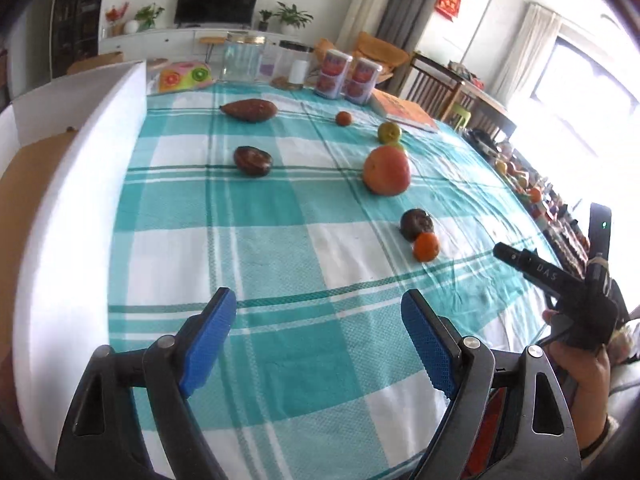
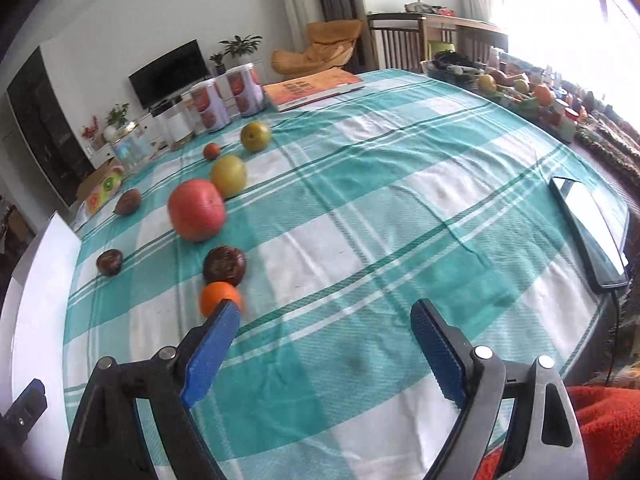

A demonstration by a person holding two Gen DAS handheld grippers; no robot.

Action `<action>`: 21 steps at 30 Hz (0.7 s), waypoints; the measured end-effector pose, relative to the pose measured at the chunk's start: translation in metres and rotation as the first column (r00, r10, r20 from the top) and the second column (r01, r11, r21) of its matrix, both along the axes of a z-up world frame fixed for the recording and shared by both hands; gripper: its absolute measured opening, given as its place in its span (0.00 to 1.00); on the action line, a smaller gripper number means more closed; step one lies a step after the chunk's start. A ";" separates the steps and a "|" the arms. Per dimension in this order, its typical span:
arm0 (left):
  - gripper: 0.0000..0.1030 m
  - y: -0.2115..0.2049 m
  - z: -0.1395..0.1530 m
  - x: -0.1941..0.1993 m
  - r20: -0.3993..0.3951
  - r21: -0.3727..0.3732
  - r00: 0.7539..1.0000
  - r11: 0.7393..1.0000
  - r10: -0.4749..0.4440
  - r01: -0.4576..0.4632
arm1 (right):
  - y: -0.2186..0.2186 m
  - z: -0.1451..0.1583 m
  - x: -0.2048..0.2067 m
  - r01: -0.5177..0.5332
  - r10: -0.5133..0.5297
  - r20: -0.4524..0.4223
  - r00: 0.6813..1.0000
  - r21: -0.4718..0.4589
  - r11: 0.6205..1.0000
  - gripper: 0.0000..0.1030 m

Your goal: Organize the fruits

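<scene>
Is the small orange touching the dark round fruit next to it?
Touching. In the left wrist view the small orange sits against the dark round fruit, no cloth between them.

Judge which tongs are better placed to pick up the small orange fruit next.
Probably right: the right tongs, open, have the small orange fruit just past one fingertip; from the open left tongs it lies farther off.

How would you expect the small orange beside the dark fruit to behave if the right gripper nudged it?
The small orange looks round, so it would probably roll across the tablecloth. It touches the dark fruit, which may block or deflect it. Its size suggests it is light.
</scene>
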State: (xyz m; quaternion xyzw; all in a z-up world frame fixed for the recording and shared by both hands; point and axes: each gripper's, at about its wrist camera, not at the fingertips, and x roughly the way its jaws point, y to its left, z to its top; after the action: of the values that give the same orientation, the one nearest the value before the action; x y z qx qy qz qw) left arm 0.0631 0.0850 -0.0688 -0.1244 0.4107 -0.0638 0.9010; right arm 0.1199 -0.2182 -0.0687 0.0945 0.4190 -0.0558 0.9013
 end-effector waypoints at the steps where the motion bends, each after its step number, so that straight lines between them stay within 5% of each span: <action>1: 0.84 -0.009 -0.009 0.011 -0.011 0.014 1.000 1.000 -0.008 0.008 | -0.017 0.002 0.010 0.029 -0.029 0.001 1.000 -0.054 0.998 0.88; 4: 0.84 -0.018 -0.033 0.040 -0.038 0.071 0.999 0.997 0.023 -0.021 | -0.049 -0.004 0.040 0.052 -0.071 -0.068 0.995 -0.251 0.967 0.98; 6: 0.84 -0.019 -0.044 0.052 -0.048 0.088 0.997 0.995 0.054 -0.050 | -0.068 -0.021 0.056 0.023 -0.067 -0.142 0.988 -0.293 0.956 0.98; 10: 0.84 -0.022 -0.054 0.066 -0.023 0.121 0.995 0.988 0.096 -0.092 | -0.086 -0.051 0.072 -0.045 0.002 -0.227 0.974 -0.187 0.981 0.98; 12: 0.85 -0.027 -0.057 0.068 -0.024 0.162 0.995 0.982 0.097 -0.091 | -0.086 -0.052 0.073 -0.091 0.068 -0.185 0.980 -0.122 0.988 0.98; 16: 0.91 -0.036 -0.060 0.074 -0.047 0.221 0.996 0.973 0.076 -0.064 | -0.074 -0.061 0.081 -0.107 0.069 -0.199 0.978 -0.189 0.976 0.98; 21: 0.92 -0.040 -0.062 0.076 -0.060 0.263 0.995 0.963 0.076 -0.058 | -0.084 -0.065 0.089 -0.073 0.050 -0.164 0.985 -0.137 0.988 1.00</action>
State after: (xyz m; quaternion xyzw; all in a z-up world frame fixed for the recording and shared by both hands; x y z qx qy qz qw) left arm 0.1391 0.0452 -0.1304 -0.0209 0.4422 0.0256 0.8963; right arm 0.2094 -0.3025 -0.1340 0.0119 0.4877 -0.0649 0.8705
